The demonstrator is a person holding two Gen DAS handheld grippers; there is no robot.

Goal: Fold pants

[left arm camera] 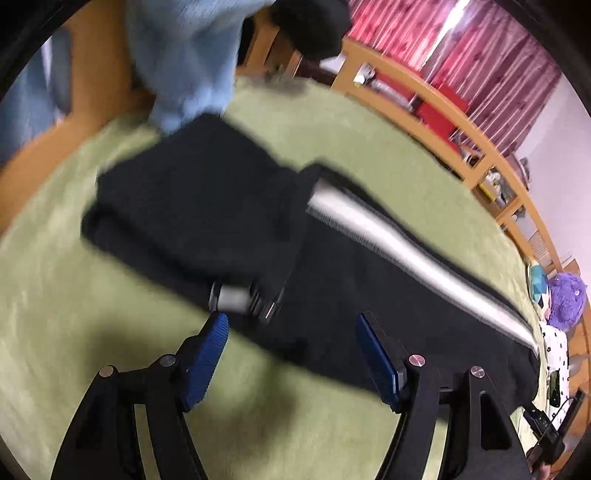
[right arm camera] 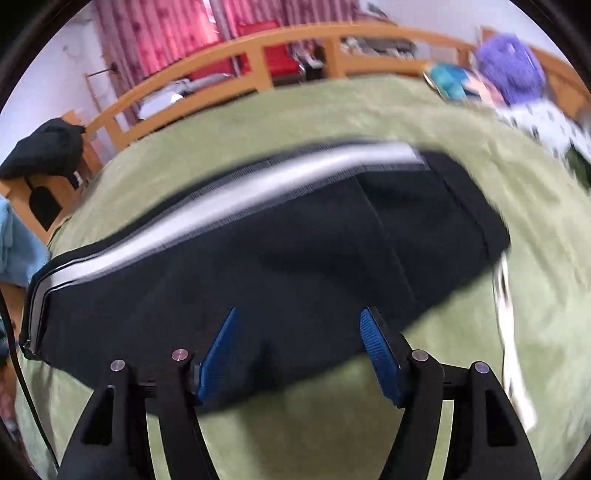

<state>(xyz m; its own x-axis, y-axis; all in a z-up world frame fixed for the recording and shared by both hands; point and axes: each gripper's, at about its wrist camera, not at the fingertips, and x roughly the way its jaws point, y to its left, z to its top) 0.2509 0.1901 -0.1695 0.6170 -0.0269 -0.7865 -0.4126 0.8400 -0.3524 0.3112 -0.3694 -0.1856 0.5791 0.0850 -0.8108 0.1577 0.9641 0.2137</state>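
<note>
Black pants point(left arm camera: 229, 221) with a white side stripe point(left arm camera: 406, 254) lie on a green blanket point(left arm camera: 55, 295). In the left wrist view one end is folded over the rest, with a stripe end showing at its near edge. My left gripper point(left arm camera: 291, 321) is open and empty just above the near edge of the pants. In the right wrist view the pants point(right arm camera: 295, 251) lie across the blanket point(right arm camera: 535, 258), stripe point(right arm camera: 240, 199) along the far edge. My right gripper point(right arm camera: 297, 317) is open and empty over their near edge.
A light blue cloth point(left arm camera: 184, 55) and a dark garment point(left arm camera: 314, 26) lie at the far end. A wooden rail point(right arm camera: 295, 48) runs along the bed's far side before pink curtains. A purple plush toy point(right arm camera: 509, 70) and a spotted white cloth point(right arm camera: 546, 125) sit at the far right. A white cord point(right arm camera: 509, 332) lies right of the pants.
</note>
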